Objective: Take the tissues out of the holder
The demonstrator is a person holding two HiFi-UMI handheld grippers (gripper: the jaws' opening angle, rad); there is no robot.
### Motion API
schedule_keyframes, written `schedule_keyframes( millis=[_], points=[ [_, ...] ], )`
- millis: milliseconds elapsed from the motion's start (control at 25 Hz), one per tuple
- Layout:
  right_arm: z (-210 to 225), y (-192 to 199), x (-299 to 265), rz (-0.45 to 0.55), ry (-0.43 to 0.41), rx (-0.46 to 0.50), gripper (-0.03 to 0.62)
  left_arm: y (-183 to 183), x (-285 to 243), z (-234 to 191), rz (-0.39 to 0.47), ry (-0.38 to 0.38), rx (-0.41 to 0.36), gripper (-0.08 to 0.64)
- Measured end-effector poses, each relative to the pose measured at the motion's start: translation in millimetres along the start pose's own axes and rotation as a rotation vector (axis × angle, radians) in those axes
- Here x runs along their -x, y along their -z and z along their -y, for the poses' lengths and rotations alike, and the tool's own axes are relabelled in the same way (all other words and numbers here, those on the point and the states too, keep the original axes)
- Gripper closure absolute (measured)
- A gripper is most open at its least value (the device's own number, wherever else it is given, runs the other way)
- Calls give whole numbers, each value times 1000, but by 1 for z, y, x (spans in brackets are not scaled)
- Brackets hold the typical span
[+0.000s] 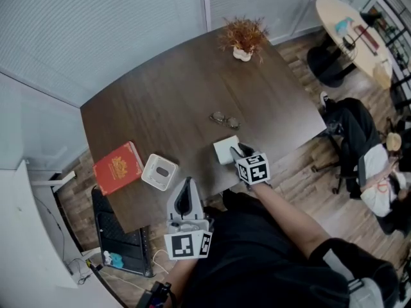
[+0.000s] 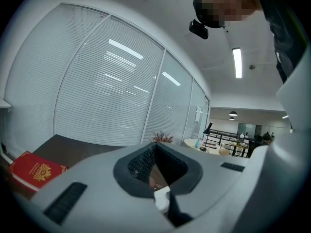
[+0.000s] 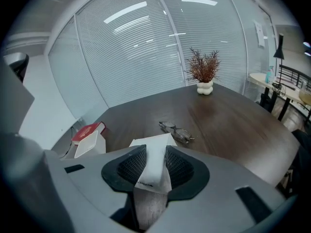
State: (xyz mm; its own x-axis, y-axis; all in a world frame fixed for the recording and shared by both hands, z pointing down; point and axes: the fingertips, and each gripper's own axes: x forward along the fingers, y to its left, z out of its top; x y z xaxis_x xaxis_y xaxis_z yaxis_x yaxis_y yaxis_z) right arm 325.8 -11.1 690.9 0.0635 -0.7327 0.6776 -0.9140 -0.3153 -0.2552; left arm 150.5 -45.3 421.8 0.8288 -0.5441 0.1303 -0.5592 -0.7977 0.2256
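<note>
The right gripper point(image 1: 237, 150) is closed on a white pack of tissues point(image 1: 225, 148), its jaws set narrow with the pack pinched between the ribbed pads. In the right gripper view the pack point(image 3: 154, 174) runs up between the jaws of the right gripper point(image 3: 153, 148), and its far end spreads out beyond their tips. The pack is over the near part of the dark wooden table point(image 1: 167, 101), and I cannot tell whether it rests on the wood or hangs just above it.

The white tissue holder point(image 1: 159, 172) stands apart from the pack, to its left in the head view, and a red book point(image 1: 118, 167) lies just beside the holder on its other side. The right gripper view shows the holder point(image 3: 90, 144) with the book point(image 3: 86, 131) behind it.

The left gripper point(image 1: 187, 181) is at the near table edge, just right of the holder. Its jaws meet at the tips and hold nothing, as the left gripper view point(image 2: 154, 147) shows.

A pair of glasses point(image 1: 225, 119) lies just beyond the pack, and a small dried plant in a white pot point(image 1: 243, 41) stands at the far edge
</note>
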Motion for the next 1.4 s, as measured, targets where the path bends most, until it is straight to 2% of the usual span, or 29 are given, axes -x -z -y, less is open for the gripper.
schedule_keyframes(
  millis=[400,600,1040,1400],
  points=[
    [16,26,8,-11,13,-74,457,3,-3,12,-16,46,5,563],
    [26,45,10,-43,26,-73,457,4,0,16,-19,53,6,563],
    [36,68,5,-62,23,-34,456,10,18,13,-19,14,23,563],
    [39,60,11,-46,51,-21,431,11,38,6,-22,-11,15,563]
  ],
)
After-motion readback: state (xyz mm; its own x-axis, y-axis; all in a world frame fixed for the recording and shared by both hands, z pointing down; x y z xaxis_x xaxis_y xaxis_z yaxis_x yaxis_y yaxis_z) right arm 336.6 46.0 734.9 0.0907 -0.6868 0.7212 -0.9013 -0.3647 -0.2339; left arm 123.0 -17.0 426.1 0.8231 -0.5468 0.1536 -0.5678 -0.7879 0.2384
